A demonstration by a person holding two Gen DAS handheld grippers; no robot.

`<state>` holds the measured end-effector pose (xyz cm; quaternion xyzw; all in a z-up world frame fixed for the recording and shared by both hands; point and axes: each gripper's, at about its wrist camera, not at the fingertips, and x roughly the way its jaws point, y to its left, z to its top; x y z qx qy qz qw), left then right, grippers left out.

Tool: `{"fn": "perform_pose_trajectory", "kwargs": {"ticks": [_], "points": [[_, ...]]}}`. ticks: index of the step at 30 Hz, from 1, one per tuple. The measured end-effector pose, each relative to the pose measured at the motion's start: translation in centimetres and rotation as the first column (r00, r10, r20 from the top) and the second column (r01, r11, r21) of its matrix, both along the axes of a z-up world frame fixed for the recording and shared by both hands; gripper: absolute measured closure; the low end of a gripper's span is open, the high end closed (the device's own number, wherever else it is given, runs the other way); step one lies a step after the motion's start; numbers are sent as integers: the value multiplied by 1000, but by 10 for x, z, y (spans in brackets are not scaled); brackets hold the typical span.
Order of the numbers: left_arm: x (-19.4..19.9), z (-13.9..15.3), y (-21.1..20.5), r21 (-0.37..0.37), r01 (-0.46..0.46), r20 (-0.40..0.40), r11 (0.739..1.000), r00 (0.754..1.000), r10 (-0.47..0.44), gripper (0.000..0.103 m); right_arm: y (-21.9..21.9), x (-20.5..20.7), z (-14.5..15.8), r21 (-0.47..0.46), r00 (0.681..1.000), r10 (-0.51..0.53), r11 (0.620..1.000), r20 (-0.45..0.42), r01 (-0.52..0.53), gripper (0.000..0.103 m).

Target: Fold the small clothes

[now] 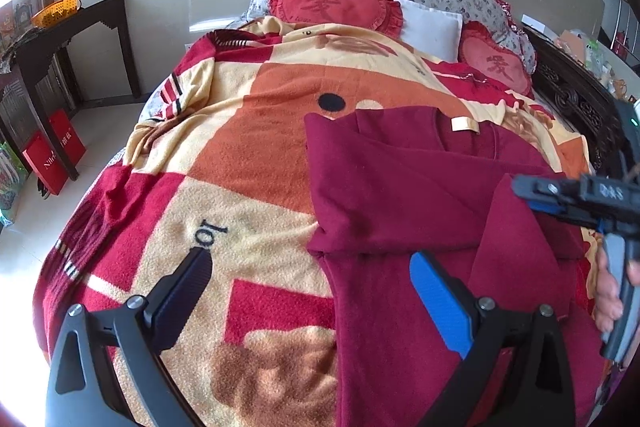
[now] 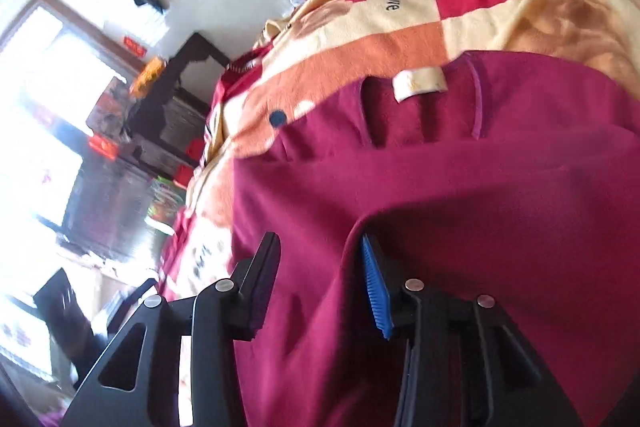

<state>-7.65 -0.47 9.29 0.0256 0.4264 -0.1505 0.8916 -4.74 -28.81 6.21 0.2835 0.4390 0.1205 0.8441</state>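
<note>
A dark red garment (image 1: 400, 195) lies on a patterned blanket (image 1: 224, 131) on the bed, its collar with a cream label (image 1: 464, 125) at the far end and its sides folded inward. My left gripper (image 1: 312, 271) is open and empty, hovering above the garment's left edge. My right gripper (image 2: 320, 255) is open just above the red garment (image 2: 440, 187), with a raised fold of cloth against its blue finger (image 2: 376, 287). The right gripper also shows in the left wrist view (image 1: 520, 187), held over the garment's right side.
Red heart cushions (image 1: 340, 3) and a white pillow (image 1: 432, 27) sit at the head of the bed. A dark side table (image 1: 72, 27) with an orange basket (image 1: 56, 11) stands to the left, a red bag (image 1: 52, 155) below it. A carved dark bed frame (image 1: 576, 99) runs along the right.
</note>
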Motion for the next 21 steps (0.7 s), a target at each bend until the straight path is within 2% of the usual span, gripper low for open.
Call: {"fn": "perform_pose_trajectory", "kwargs": {"ticks": [3, 7, 10, 13, 17, 19, 21], "points": [[4, -6, 0, -15, -1, -15, 1000, 1000, 0, 2, -6, -30, -2, 24, 1000, 11, 1000, -6, -11, 81], [7, -9, 0, -24, -4, -33, 1000, 999, 4, 2, 5, -32, -19, 85, 993, 82, 994, -88, -74, 80], [3, -3, 3, -53, 10, -26, 999, 1000, -11, 2, 24, -15, -7, 82, 995, 97, 992, -30, -94, 80], [0, 2, 5, -77, 33, -24, 996, 999, -35, 2, 32, 7, 7, 121, 997, 52, 991, 52, -58, 75], [1, 5, 5, -86, 46, -23, 995, 999, -48, 2, 37, 23, 7, 111, 999, 14, 994, 30, -18, 75], [4, 2, 0, -71, 53, -22, 996, 998, -54, 2, 32, 12, 6, 128, 999, 7, 992, 32, -11, 75], [9, -4, -9, -58, 60, -31, 997, 998, -62, 2, 26, -3, 3, 98, 1000, 0, 995, 15, -2, 75]]}}
